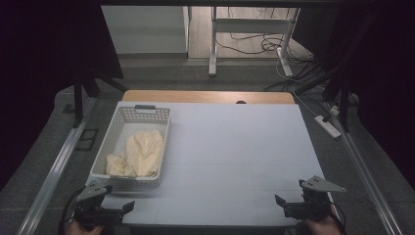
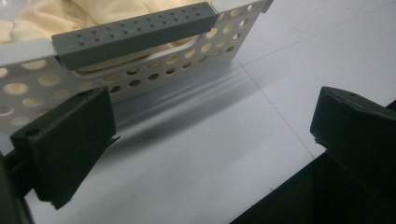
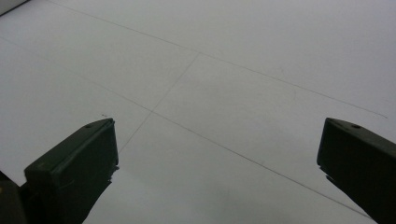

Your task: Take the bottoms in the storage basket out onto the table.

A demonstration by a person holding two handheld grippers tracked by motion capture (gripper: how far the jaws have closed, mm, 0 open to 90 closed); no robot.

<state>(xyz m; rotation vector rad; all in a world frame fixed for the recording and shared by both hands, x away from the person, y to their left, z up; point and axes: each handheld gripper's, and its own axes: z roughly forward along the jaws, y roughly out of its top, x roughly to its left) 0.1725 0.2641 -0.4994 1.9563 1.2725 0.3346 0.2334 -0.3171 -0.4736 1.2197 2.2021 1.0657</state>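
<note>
A white perforated basket [image 1: 113, 133] with grey handles sits on the left part of the white table [image 1: 235, 156]. A crumpled pale yellow cloth [image 1: 139, 154] lies inside it. My left gripper [image 1: 128, 207] rests at the table's front left corner, just in front of the basket's near end, jaws wide apart and empty. In the left gripper view the basket's near wall [image 2: 140, 77], its grey handle [image 2: 135, 32] and the cloth [image 2: 42, 18] are close ahead. My right gripper [image 1: 279, 201] hovers at the front right corner, open over bare table [image 3: 210, 93].
A strip of wooden tabletop [image 1: 208, 96] shows behind the white surface. Metal rails [image 1: 54, 171] run along both sides. A power strip [image 1: 329, 126] and cables lie on the floor at the right, and a desk frame [image 1: 244, 29] stands beyond.
</note>
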